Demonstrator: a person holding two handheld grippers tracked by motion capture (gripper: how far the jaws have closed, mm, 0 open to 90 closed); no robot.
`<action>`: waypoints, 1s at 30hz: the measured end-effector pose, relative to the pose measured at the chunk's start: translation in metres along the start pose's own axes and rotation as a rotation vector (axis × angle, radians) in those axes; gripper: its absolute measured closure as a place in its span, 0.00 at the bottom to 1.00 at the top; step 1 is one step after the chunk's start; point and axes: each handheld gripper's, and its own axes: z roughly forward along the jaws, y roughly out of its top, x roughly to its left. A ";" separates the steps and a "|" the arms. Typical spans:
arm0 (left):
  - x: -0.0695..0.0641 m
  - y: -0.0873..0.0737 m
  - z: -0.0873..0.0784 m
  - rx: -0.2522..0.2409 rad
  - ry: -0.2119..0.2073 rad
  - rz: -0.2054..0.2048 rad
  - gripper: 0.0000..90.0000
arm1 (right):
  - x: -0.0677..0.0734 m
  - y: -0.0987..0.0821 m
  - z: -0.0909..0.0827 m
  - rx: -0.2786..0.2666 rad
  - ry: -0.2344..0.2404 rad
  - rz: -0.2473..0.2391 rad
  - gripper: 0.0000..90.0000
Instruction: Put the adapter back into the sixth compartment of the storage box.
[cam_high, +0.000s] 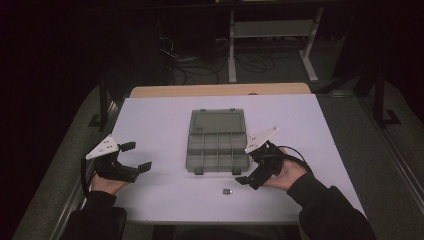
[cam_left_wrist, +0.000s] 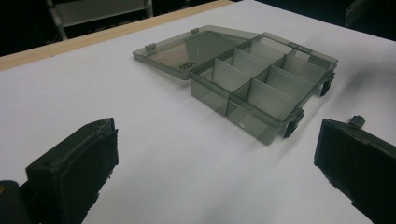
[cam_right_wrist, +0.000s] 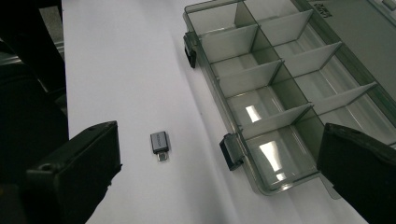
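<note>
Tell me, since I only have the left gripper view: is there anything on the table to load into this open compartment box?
Observer: Yes. A small grey USB adapter lies on the white table, just outside the compartment box, on its latch side.
Operator: Is the right gripper holding it?
Observer: No. The right gripper is open and holds nothing; the adapter lies flat, apart from both jaws.
Operator: Which jaw is closer?
Observer: In the right gripper view, the one at the left.

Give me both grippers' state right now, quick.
Left gripper: open, holding nothing, left of the compartment box.
Right gripper: open, holding nothing, near the small adapter.
</note>
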 end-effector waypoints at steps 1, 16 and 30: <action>0.000 0.000 0.000 0.001 -0.001 -0.001 0.00 | 0.000 0.000 0.001 0.003 0.002 -0.002 0.00; 0.000 0.000 0.000 -0.001 -0.002 0.000 0.00 | 0.005 0.003 0.015 0.055 0.038 -0.034 0.00; 0.000 0.000 0.000 -0.001 -0.005 0.002 0.00 | 0.014 0.005 0.033 0.098 0.074 -0.063 0.00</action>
